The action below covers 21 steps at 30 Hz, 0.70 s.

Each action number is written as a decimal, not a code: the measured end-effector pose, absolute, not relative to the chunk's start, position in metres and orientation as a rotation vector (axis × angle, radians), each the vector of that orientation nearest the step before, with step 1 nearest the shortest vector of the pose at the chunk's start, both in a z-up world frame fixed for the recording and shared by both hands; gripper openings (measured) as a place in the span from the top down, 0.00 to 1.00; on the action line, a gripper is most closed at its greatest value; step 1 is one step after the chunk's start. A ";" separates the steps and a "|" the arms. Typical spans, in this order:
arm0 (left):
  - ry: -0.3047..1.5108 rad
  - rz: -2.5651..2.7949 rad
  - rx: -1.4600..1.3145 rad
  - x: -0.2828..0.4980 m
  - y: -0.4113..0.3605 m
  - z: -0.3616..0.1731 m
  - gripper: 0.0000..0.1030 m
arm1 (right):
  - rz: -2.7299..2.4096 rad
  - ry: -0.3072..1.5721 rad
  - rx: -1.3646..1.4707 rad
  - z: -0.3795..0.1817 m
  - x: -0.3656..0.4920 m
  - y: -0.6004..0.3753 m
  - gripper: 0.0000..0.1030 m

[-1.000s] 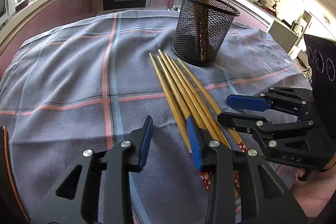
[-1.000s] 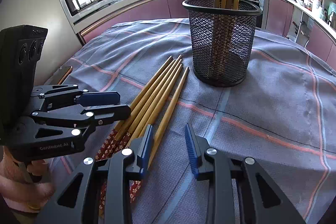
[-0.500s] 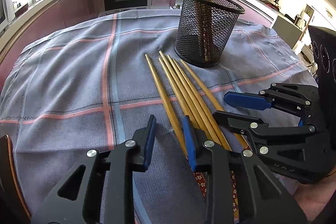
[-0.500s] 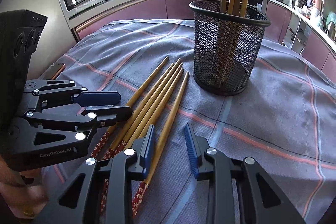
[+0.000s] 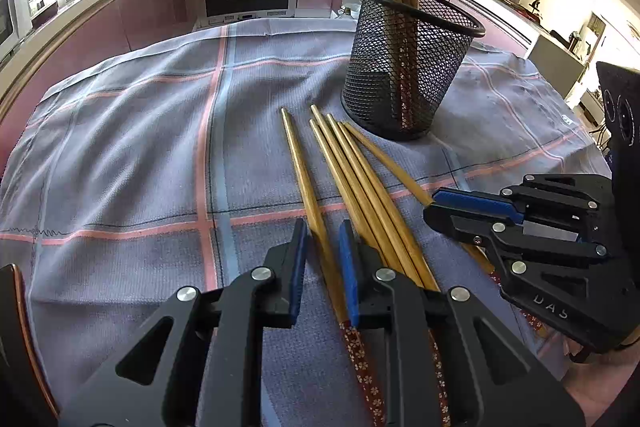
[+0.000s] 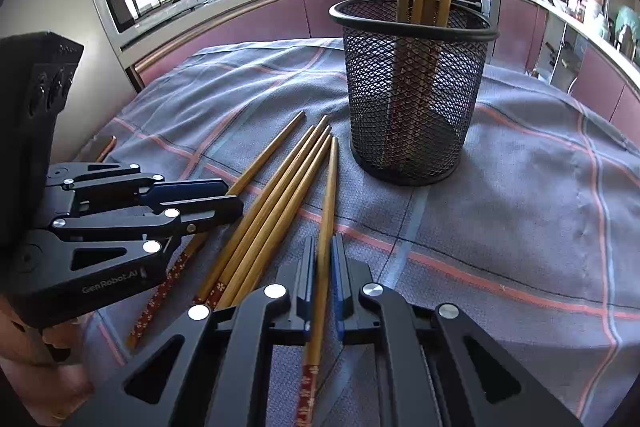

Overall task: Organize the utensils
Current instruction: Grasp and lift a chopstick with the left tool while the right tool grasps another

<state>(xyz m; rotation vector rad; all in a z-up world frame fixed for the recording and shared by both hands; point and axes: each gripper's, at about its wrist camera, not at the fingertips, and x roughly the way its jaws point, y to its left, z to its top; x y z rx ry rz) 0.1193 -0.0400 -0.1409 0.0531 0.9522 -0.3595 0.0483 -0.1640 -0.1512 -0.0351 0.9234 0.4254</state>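
Grasp step: the mesh cup (image 6: 414, 95) stands at 12 o'clock on the counter cloth (image 5: 120, 155), loose chopsticks (image 5: 352, 179) fanned before it. Right gripper (image 6: 323, 263) clamps one chopstick; left gripper (image 5: 323, 259) is closing around another. Next, lift and drop into the cup.

Both grippers are matte black with angular cut-out linkages, silver screw heads and blue finger pads; the left gripper (image 6: 224, 199) reads "GenRobot.AI", the right gripper (image 5: 434, 205) "DAS"
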 end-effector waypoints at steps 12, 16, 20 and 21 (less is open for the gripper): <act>0.935 -0.331 -0.009 0.115 -0.030 -0.134 0.92 | 0.479 0.892 0.036 -0.138 0.038 -0.183 0.95; 0.918 -0.352 -0.048 0.110 -0.021 -0.124 0.92 | 0.514 0.865 0.068 -0.129 0.032 -0.191 0.95; 0.877 -0.377 -0.085 0.101 -0.010 -0.106 0.92 | 0.554 0.819 0.107 -0.115 0.025 -0.197 0.95; 0.864 -0.383 -0.093 0.099 -0.008 -0.102 0.92 | 0.558 0.808 0.113 -0.111 0.024 -0.198 0.95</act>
